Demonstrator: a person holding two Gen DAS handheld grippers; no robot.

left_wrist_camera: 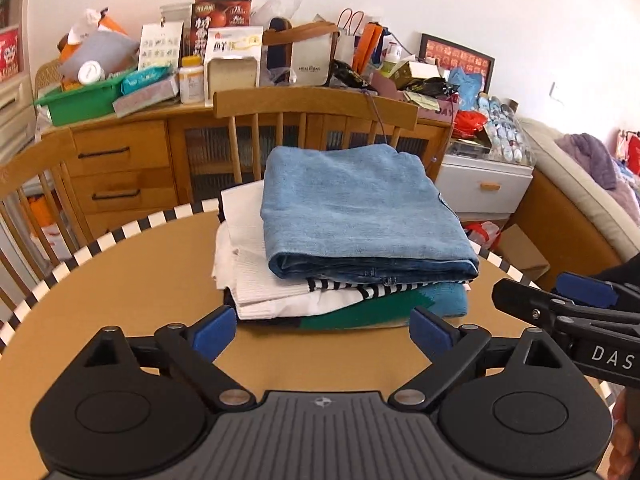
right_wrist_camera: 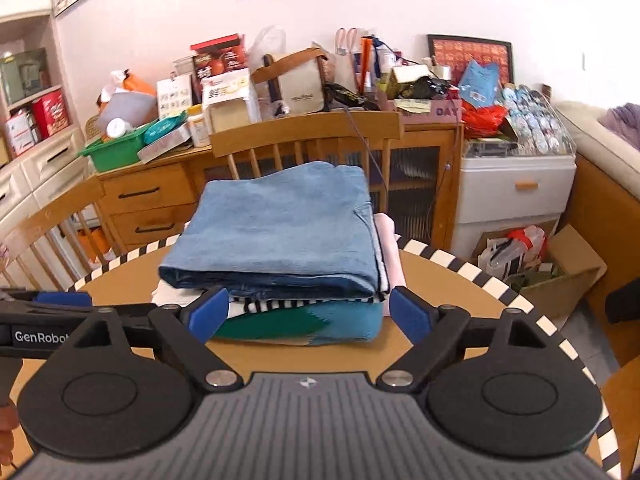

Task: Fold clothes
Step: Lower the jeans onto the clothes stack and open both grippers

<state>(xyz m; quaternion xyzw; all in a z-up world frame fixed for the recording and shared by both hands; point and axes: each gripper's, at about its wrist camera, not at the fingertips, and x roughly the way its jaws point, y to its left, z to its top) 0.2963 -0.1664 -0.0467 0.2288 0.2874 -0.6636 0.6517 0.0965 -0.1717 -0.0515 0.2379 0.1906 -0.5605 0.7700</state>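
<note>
A folded light-blue denim garment point(left_wrist_camera: 360, 212) point(right_wrist_camera: 280, 224) tops a stack of folded clothes on the round table point(left_wrist_camera: 120, 300) point(right_wrist_camera: 440, 276). Under it lie a black-and-white striped piece point(left_wrist_camera: 352, 286), white garments point(left_wrist_camera: 264, 276) and a green and blue knit point(left_wrist_camera: 400, 304) point(right_wrist_camera: 316, 320). My left gripper point(left_wrist_camera: 322, 330) is open, a short way in front of the stack, with nothing between its blue pads. My right gripper point(right_wrist_camera: 310, 312) is also open and empty, just before the stack's near edge. Each gripper shows at the side of the other's view.
The table has a black-and-white striped rim point(left_wrist_camera: 80, 254). Wooden chairs point(left_wrist_camera: 316, 108) stand behind and to the left. A cluttered wooden sideboard point(left_wrist_camera: 128, 168) lines the wall, with white drawers point(right_wrist_camera: 516, 192), a cardboard box point(right_wrist_camera: 560, 276) and a sofa point(left_wrist_camera: 580, 184) on the right.
</note>
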